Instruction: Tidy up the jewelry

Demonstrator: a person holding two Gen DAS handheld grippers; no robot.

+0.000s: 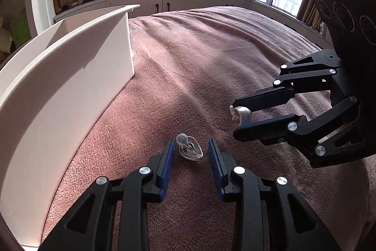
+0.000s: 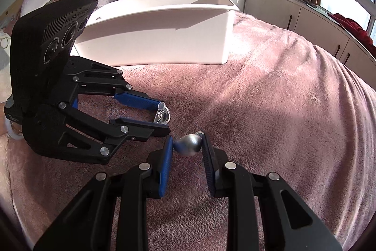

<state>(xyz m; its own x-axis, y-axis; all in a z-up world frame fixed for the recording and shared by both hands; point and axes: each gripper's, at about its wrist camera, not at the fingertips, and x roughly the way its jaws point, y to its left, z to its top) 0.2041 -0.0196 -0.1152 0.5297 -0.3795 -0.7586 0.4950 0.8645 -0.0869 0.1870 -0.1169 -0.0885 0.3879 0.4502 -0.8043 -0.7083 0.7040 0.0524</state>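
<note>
1. Right hand-held gripper pinches a silver drop-shaped earring between its blue pads, clear of the blanket.
2. Left hand-held gripper has its fingers spread around a second silver earring. That one lies on the blanket between the pads, not clamped. A clear plastic back sits on its post.
3. From the right wrist view, the left gripper is low over the blanket, with the second earring at its fingertips.
4. White box stands on the bed, far left of both grippers, well apart from them. Its inside is not visible, so I cannot tell whether anything is in it yet.
5. Progress, my read: early to mid. One earring is picked, the other is lined up but not yet grasped. Neither is stowed.
6. Left to do, likely: close the left gripper on the second earring, then carry both to the white box and release. The small, smooth pieces could slip.
</note>
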